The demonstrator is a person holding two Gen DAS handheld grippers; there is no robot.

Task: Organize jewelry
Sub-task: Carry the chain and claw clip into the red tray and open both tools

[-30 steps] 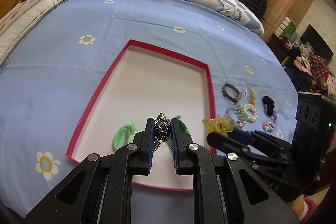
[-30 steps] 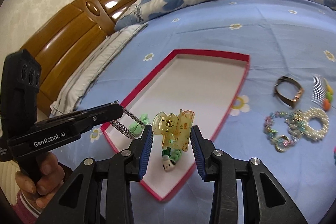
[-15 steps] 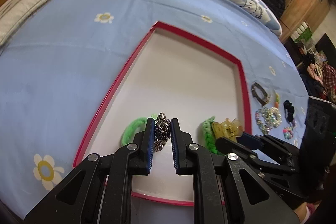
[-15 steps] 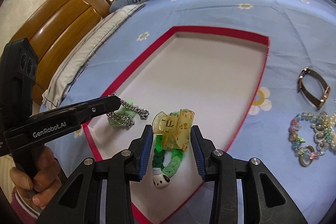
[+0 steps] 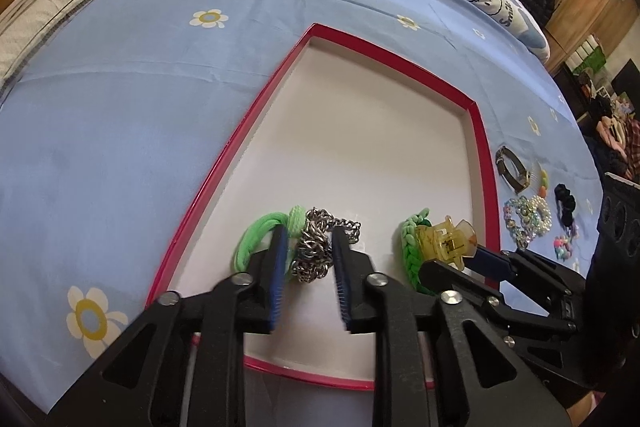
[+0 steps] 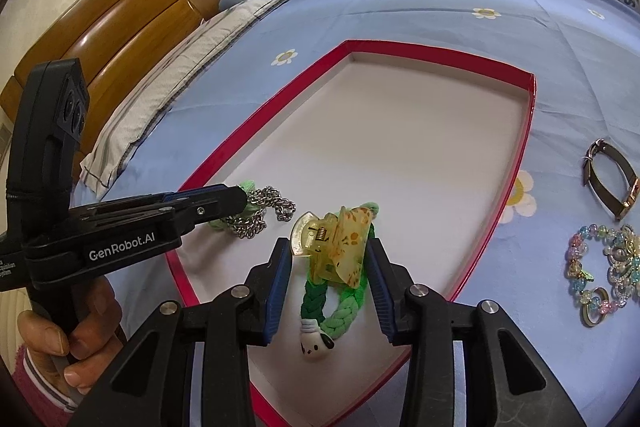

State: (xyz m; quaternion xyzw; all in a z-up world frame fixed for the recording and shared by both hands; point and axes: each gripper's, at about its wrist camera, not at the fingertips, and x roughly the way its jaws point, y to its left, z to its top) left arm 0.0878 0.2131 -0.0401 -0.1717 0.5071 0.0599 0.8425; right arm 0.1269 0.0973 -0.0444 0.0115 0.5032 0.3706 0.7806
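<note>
A shallow white tray with a red rim (image 5: 480, 155) (image 6: 520, 155) lies on the blue bedsheet. My left gripper (image 5: 308, 233) (image 6: 240, 197) is down at the tray's near left part and its jaws are opening. A silver chain (image 5: 312, 251) (image 6: 276, 203) lies piled on the tray floor between them, partly over a light green hair tie (image 5: 256, 231). To its right, my right gripper (image 6: 327, 245) (image 5: 476, 251) is shut on a yellow translucent claw clip (image 6: 340, 247) (image 5: 448, 243). The clip hangs just above a green braided tie with a small dog charm (image 6: 344, 307).
On the sheet right of the tray lie a brown watch (image 6: 612, 183), bead and pearl bracelets (image 6: 600, 267), a comb and a black scrunchie (image 5: 566, 203). A person's hand (image 6: 60, 343) holds the left gripper. A wooden headboard (image 6: 120, 27) and pillows stand beyond.
Both grippers have come down toward the tray. The left jaws have widened and the chain, hanging before, now rests in a heap on the tray. The clip sits lower over the braided tie.
</note>
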